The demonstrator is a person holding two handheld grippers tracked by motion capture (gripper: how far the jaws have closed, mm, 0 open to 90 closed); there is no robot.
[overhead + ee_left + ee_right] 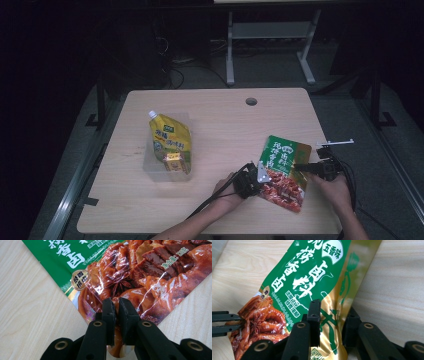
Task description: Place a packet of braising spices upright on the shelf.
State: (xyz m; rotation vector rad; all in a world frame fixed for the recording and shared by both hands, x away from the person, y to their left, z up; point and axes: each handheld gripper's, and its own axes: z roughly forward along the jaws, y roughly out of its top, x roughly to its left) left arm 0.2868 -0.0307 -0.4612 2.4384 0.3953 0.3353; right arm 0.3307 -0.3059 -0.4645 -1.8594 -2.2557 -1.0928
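Note:
A green and red sauce packet [284, 167] with white characters and a picture of braised meat lies tilted near the table's front right. My left gripper [258, 179] is shut on its red lower left edge; in the left gripper view the jaws [116, 307] pinch the shiny film of the packet [140, 272]. From the right, my right gripper [301, 168] is shut on the packet's gold side edge [329, 315], one jaw in front of the film and one behind. The left gripper [237, 323] also shows at the left of the right gripper view.
A yellow spouted pouch [170, 141] lies in a clear plastic box [149, 169] left of centre on the wooden table [225, 120]. A cable hole [251, 101] sits near the far edge. A white bar [336, 143] juts at the right edge.

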